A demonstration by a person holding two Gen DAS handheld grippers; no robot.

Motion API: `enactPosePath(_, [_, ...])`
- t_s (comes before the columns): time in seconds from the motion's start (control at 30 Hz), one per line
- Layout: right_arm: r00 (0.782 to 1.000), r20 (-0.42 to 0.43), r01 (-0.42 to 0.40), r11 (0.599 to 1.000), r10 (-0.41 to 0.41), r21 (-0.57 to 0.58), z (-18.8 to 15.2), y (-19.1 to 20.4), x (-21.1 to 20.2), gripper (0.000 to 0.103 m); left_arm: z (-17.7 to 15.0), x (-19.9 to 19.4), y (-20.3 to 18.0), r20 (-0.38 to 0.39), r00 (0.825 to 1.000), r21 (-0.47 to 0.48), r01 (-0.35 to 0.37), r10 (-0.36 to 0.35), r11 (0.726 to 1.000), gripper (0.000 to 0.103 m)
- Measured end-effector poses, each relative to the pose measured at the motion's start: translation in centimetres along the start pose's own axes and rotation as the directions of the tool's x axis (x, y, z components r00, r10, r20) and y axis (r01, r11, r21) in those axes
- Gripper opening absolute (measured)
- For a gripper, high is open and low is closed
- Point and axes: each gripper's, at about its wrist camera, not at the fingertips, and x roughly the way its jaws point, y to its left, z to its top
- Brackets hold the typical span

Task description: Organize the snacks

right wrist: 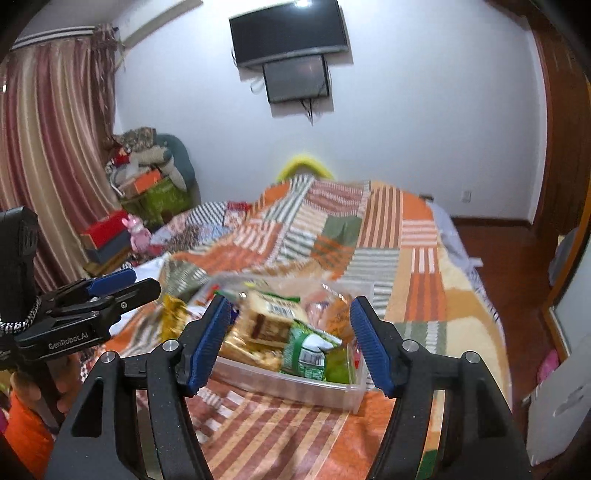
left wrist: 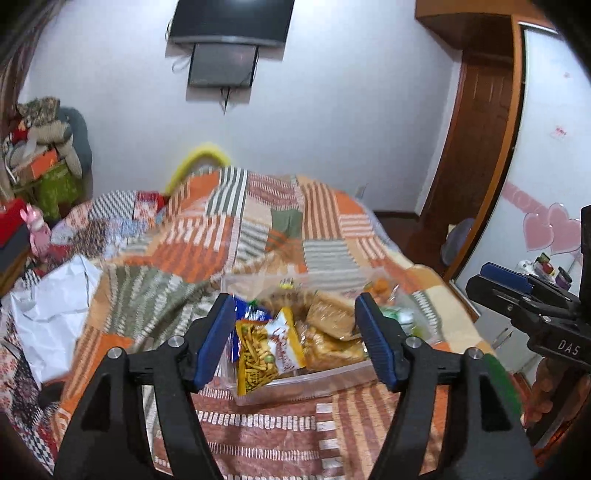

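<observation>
Bed cover: patchwork quilt (right wrist: 369,236) is spread.
Wall: television (right wrist: 290,31) is mounted.
Window: striped curtain (right wrist: 48,147) is hung.

Home bedroom, quilt-covered bed (right wrist: 369,236), wall-mounted television (right wrist: 288,29), striped curtains (right wrist: 48,147), wooden door (left wrist: 476,122)

Motion blur smears the far packets in the clear tub (right wrist: 295,387), so their labels cannot be read. The left tool (right wrist: 107,291) hides the tub's left end in the right wrist view. The wall TV (left wrist: 231,20) is cut off by the top edge. The white bag (left wrist: 55,310) is blurred.
</observation>
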Motion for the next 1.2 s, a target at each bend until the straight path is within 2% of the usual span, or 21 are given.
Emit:
enactPosePath(0.2, [0.997, 0.074, -0.007, 1.000, 0.008, -0.008, 0.8, 1.5, -3.6, 0.067, 0.9, -5.0, -1.8, 0.098, 0.995, 0.026, 0.001, -0.004, 1.000, 0.074])
enactPosePath(0.27, [0.995, 0.104, 0.005, 1.000, -0.004, -0.011, 0.9, 2.0, -4.9, 0.074, 1.0, -6.7, -2.4, 0.132, 0.991, 0.036, -0.004, -0.001, 0.999, 0.076])
enactPosePath(0.33, [0.991, 0.135, 0.022, 1.000, -0.020, -0.013, 0.8, 2.3, -6.1, 0.083, 1.0, -8.3, -2.9, 0.161, 0.987, 0.045, -0.007, 0.000, 0.999, 0.084])
enactPosePath(0.43, [0.983, 0.177, 0.052, 0.999, -0.048, -0.018, 0.8, 3.0, -7.6, 0.089, 1.0, -10.0, -3.5, 0.197, 0.980, 0.048, -0.014, 0.004, 0.999, 0.093])
enactPosePath(0.6, [0.973, 0.216, 0.084, 0.996, -0.077, -0.024, 0.3, 3.8, -9.0, 0.099, 0.6, -11.7, -4.0, 0.228, 0.974, 0.051, -0.026, 0.014, 0.998, 0.098])
enactPosePath(0.8, [0.965, 0.240, 0.109, 0.994, -0.101, -0.021, -0.3, 4.4, -9.7, 0.102, 0.1, -12.7, -4.3, 0.252, 0.967, 0.060, -0.035, 0.018, 0.998, 0.102])
enactPosePath(1.2, [0.960, 0.256, 0.121, 0.992, -0.112, -0.020, -1.0, 4.9, -10.4, 0.102, -0.7, -13.3, -4.4, 0.260, 0.966, 0.059, -0.031, 0.014, 0.998, 0.102])
